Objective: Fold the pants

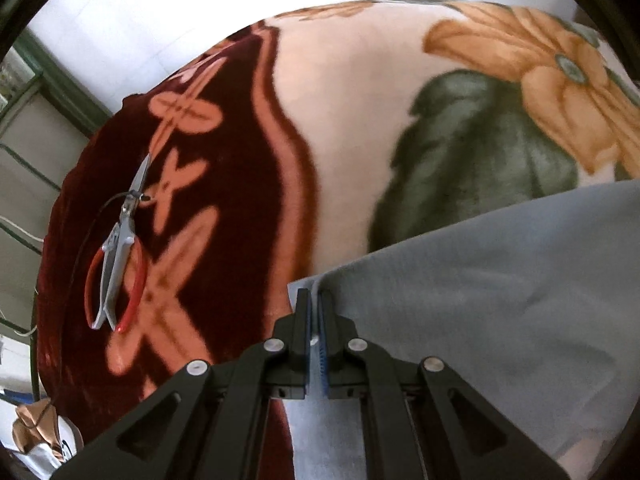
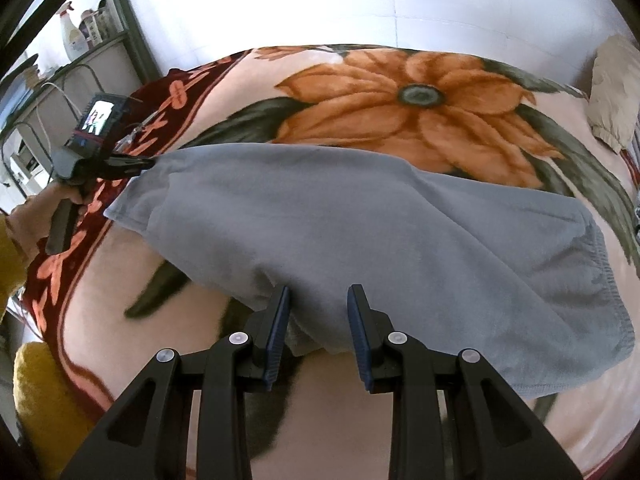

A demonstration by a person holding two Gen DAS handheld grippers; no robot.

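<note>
Grey-blue pants (image 2: pixel 360 236) lie across a floral blanket, waistband at the right (image 2: pixel 600 264). My left gripper (image 1: pixel 315 300) is shut on the leg-end edge of the pants (image 1: pixel 480 280) and lifts it a little; it also shows at the left in the right wrist view (image 2: pixel 136 164). My right gripper (image 2: pixel 319 300) is open, its fingers over the near edge of the pants at mid-length, not closed on the cloth.
The blanket (image 2: pixel 400 92) covers a bed, with a dark red border at the left (image 1: pixel 240 200). Scissors with red handles (image 1: pixel 120 248) lie on that border. A beige cushion (image 2: pixel 612 92) sits at the far right. A shelf with bottles (image 2: pixel 80 32) stands at the back left.
</note>
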